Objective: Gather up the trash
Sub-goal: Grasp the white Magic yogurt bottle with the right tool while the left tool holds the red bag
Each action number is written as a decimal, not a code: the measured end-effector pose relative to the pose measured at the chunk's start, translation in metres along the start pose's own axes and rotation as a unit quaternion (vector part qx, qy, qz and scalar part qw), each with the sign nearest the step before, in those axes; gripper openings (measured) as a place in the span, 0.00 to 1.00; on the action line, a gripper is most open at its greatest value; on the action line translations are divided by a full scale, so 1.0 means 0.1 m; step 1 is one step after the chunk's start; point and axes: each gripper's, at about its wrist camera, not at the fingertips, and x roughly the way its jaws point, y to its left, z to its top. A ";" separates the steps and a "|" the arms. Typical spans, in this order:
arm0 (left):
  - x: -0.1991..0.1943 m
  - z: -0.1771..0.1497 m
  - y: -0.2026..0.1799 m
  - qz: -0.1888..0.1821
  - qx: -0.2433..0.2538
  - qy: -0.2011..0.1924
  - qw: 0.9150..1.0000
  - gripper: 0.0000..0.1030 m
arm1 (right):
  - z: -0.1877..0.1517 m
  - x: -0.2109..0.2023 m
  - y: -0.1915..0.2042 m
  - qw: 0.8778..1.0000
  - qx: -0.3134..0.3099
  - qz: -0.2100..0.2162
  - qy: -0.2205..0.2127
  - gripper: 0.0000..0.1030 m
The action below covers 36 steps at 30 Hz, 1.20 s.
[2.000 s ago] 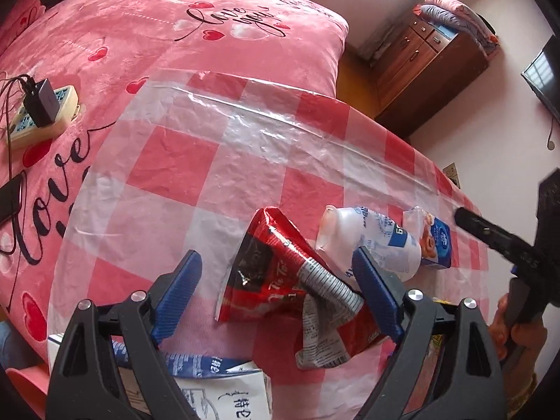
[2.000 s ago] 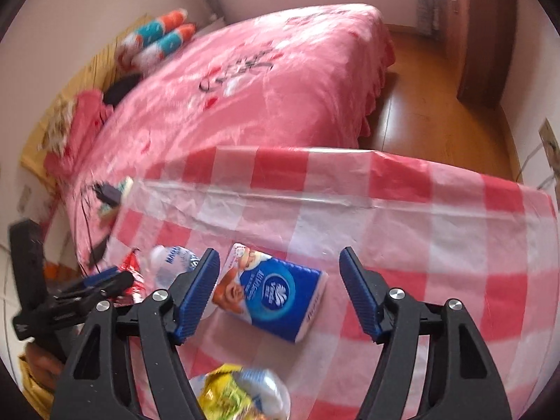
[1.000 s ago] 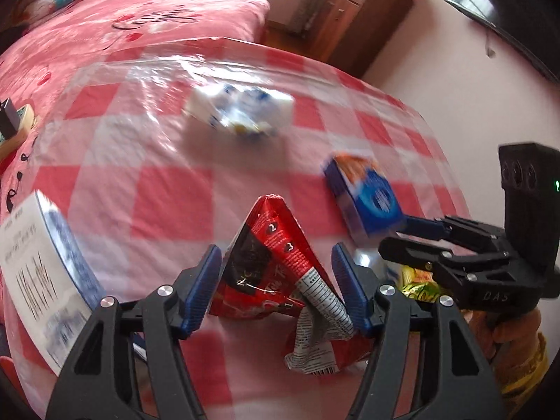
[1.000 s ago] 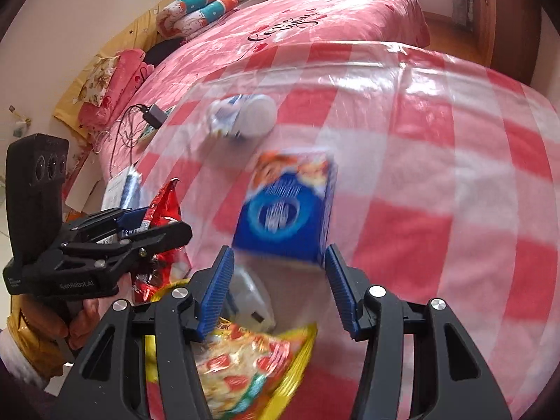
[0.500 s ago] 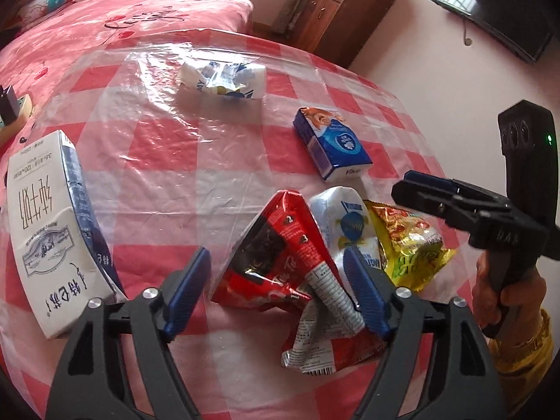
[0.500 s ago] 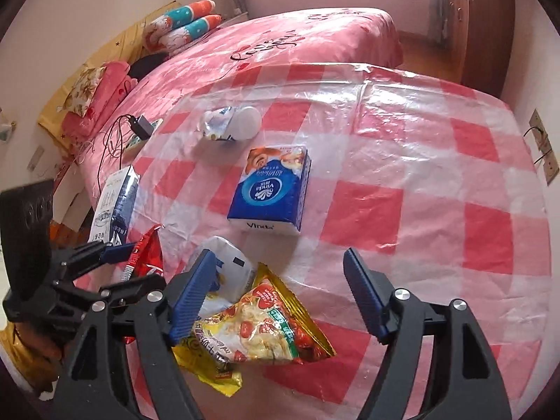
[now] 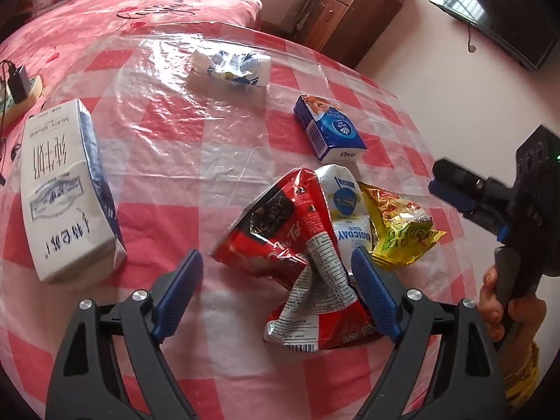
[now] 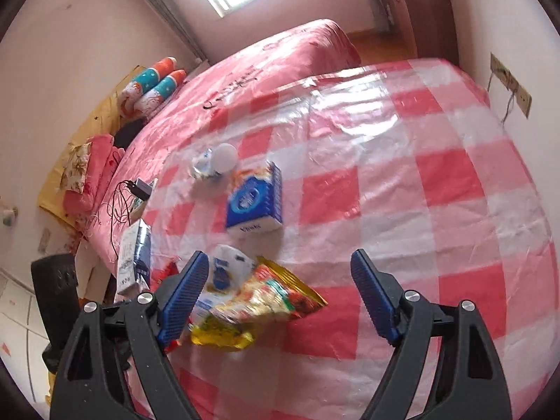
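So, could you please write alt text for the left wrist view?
The open left gripper hovers over a crumpled red snack wrapper beside a white pouch and a yellow foil snack bag on a red-and-white checked plastic tablecloth. A white milk carton lies at left.

The red wrapper (image 8: 170, 268) was mostly hidden behind the right gripper's left finger (image 8: 183, 294). The yellow snack bag (image 8: 259, 306) was blurred there, and print on the crumpled white packet (image 7: 232, 64) was too small to read
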 end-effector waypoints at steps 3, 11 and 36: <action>0.01 -0.01 -0.03 0.006 -0.008 -0.007 1.000 0.82 | 0.14 0.06 0.17 1.000 -0.024 0.002 0.003 0.80; 0.01 -0.02 -0.01 -0.015 -0.028 -0.023 0.999 0.54 | 0.62 0.64 0.70 0.992 -0.116 -0.012 0.046 0.80; -0.19 -0.06 0.28 -0.099 -0.047 -0.028 0.994 0.34 | 0.98 2.32 1.43 0.938 -0.306 -0.067 0.151 0.81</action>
